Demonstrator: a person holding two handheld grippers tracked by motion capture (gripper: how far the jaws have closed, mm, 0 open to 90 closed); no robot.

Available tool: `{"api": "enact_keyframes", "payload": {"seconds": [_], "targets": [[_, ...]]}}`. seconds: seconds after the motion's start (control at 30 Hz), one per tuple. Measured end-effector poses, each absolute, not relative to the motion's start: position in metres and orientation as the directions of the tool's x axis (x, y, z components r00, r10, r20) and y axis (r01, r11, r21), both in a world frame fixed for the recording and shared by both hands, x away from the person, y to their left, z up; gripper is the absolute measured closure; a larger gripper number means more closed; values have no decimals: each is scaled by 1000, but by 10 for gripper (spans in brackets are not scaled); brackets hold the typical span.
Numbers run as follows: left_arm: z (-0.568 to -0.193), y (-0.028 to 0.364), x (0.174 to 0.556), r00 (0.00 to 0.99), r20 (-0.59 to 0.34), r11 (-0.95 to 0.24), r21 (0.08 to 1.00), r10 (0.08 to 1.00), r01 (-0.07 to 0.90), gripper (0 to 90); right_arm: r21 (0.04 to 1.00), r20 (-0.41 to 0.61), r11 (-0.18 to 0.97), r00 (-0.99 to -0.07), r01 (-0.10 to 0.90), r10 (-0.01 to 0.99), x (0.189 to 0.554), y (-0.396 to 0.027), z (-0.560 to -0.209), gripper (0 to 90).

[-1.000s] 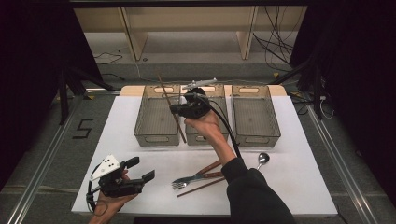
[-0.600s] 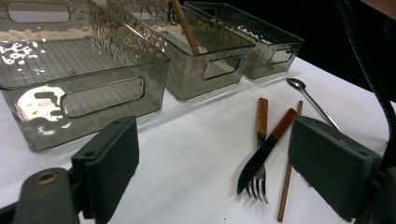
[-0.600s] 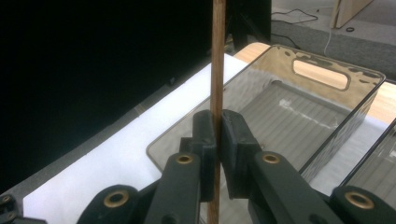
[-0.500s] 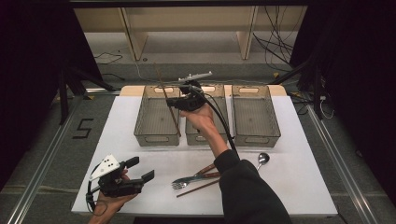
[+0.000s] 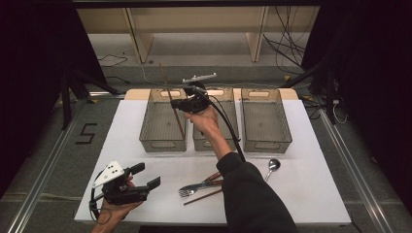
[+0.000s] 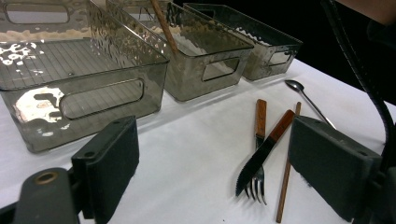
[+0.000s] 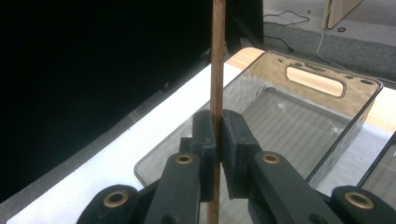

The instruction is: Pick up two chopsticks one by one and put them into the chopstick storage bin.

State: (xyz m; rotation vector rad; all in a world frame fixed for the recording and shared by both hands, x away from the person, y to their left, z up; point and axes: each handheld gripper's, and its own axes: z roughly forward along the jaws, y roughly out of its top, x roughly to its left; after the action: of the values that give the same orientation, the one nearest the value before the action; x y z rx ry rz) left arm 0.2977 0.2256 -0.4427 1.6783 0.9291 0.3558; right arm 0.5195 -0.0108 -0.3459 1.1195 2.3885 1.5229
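Note:
My right gripper (image 5: pixel 174 104) is raised above the left bin (image 5: pixel 148 127) and the middle bin (image 5: pixel 229 138), shut on a wooden chopstick (image 5: pixel 179 124). The stick stands steeply, its lower end down inside the left bin. In the right gripper view the chopstick (image 7: pixel 217 56) is pinched upright between my pads (image 7: pixel 232 135), with the left bin (image 7: pixel 364 109) below. My left gripper (image 5: pixel 145 175) rests low at the table's front left, open with nothing in it. Past its open jaws (image 6: pixel 222 161) lie a fork (image 6: pixel 254 186), a wood-handled knife (image 6: pixel 264 151), a second chopstick (image 6: pixel 286 182) and a spoon (image 6: pixel 303 95).
Three smoky clear bins stand in a row at the back of the white table (image 5: pixel 316 194); the right bin (image 5: pixel 287 133) holds nothing I can see. The fork, knife and chopstick (image 5: pixel 204 187) lie front centre, the spoon (image 5: pixel 272 167) to their right. A cable trails along my right forearm.
My right gripper has moved left with the chopstick, from over the middle bin toward the left bin. The left gripper has stayed put.

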Motion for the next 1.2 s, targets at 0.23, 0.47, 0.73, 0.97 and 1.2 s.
{"api": "enact_keyframes", "payload": {"seconds": [0.23, 0.47, 0.73, 0.97, 1.2], "targets": [[-442, 226, 297, 645, -227, -61, 918, 730, 392, 160, 815, 294, 218, -707, 537, 643, 526, -9, -350, 850], [-442, 225, 297, 644, -234, -52, 918, 729, 392, 160, 813, 301, 201, -690, 546, 658, 531, -6, -356, 850], [-442, 226, 297, 646, -229, -56, 920, 728, 388, 160, 798, 298, 217, -681, 563, 669, 534, -1, -366, 849], [-442, 226, 297, 647, -232, -56, 919, 726, 391, 160, 788, 302, 224, -677, 574, 672, 535, 3, -373, 848], [-442, 225, 297, 647, -232, -56, 918, 726, 392, 160, 776, 304, 236, -674, 585, 673, 534, 6, -378, 847]]}}
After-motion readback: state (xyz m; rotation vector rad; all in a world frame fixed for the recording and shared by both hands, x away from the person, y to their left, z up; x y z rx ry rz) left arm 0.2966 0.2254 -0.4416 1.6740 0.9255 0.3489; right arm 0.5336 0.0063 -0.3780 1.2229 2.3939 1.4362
